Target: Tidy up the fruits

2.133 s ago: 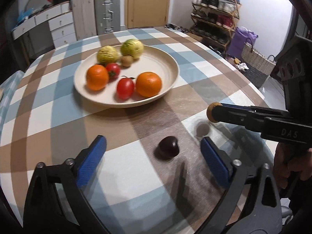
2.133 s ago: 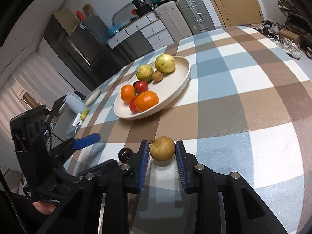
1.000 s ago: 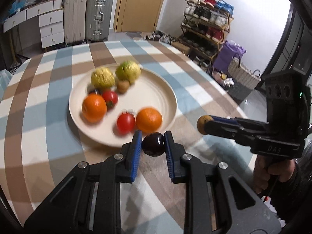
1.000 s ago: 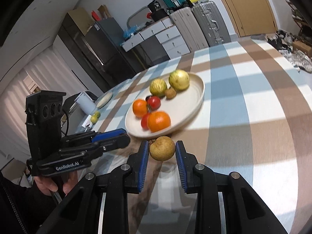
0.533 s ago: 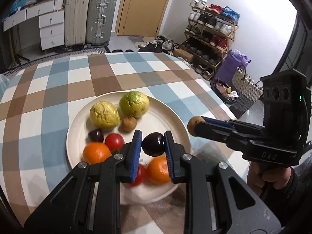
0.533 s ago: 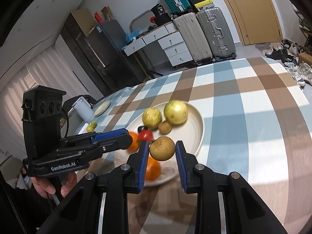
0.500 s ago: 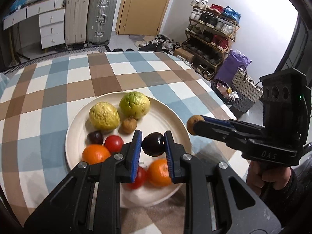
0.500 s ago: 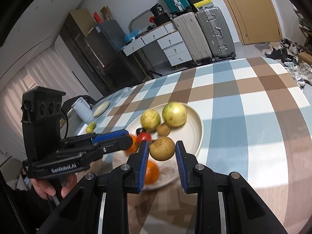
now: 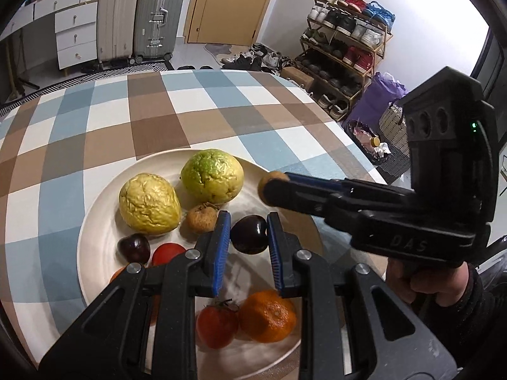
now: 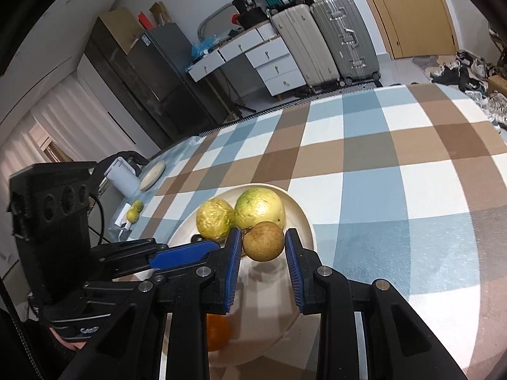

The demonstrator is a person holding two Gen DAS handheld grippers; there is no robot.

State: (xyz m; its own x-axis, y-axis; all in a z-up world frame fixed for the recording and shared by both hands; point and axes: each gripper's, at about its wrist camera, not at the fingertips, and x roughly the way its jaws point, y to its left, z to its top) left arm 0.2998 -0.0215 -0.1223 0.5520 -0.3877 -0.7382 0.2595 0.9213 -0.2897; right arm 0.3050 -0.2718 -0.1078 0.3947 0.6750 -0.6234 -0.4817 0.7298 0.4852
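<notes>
I am working in a home: suitcases stand by a wooden door, a shoe rack lines the wall, and a checked cloth covers my bench.

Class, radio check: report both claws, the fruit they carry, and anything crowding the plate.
Left claw shut on dark plum, over plate. Right claw shut on brown fruit, also over plate. Small brown fruit close beside the left claw.

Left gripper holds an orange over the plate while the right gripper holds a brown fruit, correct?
Not quite. In the left wrist view the left gripper is shut on a dark plum, not an orange. The right gripper does hold a brown fruit over the plate.
</notes>
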